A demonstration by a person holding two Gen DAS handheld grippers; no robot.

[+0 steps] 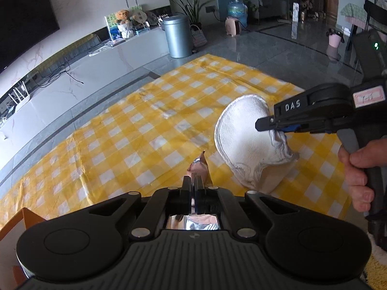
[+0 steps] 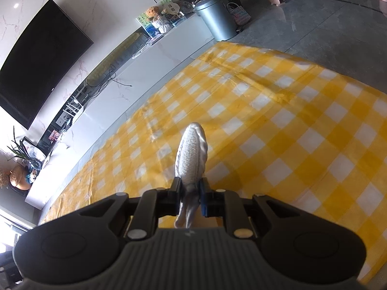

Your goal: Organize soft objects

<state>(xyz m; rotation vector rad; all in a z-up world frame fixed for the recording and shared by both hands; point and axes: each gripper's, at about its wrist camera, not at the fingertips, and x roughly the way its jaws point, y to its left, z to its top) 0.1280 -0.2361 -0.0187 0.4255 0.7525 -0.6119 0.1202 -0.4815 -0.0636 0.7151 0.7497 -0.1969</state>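
Tongs (image 1: pixel 193 183) in the left hand are pressed together on a thin pink and silver foil packet (image 1: pixel 199 166), whose pointed corner sticks up past the fingertips above the yellow checked cloth (image 1: pixel 135 125). The right tongs (image 2: pixel 189 188) are pinching a white padded mitt (image 2: pixel 192 152) by its cuff end; in the left wrist view the mitt (image 1: pixel 241 140) hangs curved from those tongs (image 1: pixel 268 125), its lower edge touching or just above the cloth, which one cannot tell. A person's hand (image 1: pixel 355 169) grips the right handle at the frame's right side.

The cloth covers the bench and its whole middle and far part lie bare, giving wide room ahead of both tools. Its far edge runs just short of a grey metal bin (image 1: pixel 177 36), with polished grey floor (image 1: pixel 278 46) open beyond to the right. Along the left, a strip of floor separates the cloth's edge from a long white low cabinet (image 1: pixel 72 72) under a dark wall screen (image 1: pixel 21 19). An orange-brown corner (image 1: pixel 26 217) shows at the near left edge.
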